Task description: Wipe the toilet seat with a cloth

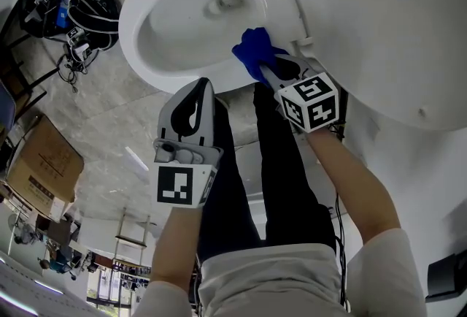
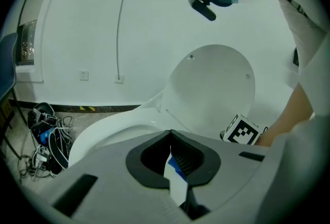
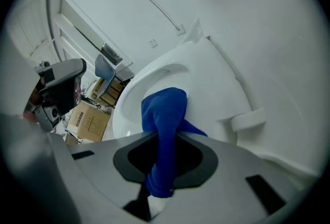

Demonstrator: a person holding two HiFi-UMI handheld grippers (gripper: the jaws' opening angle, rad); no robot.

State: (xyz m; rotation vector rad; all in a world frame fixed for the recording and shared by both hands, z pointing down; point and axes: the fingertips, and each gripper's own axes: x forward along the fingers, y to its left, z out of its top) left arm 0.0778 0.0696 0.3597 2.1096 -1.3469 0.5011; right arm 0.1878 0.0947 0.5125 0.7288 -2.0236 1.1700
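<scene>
Head camera looks down; all share toilet point(image 1: 136, 16).

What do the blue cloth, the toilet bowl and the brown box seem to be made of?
Blue cloth: soft matte fabric, perhaps microfibre; it bunches and drapes. Toilet bowl: glossy white, probably glazed ceramic; bright highlights. Brown box: matte cardboard, by its colour and creases.

Grey mottled floor point(image 1: 109, 100) below white walls point(image 2: 77, 21), with tangled cables point(image 1: 73, 9) (dark, heaped near the wall) and a cardboard box point(image 1: 40, 166).
</scene>
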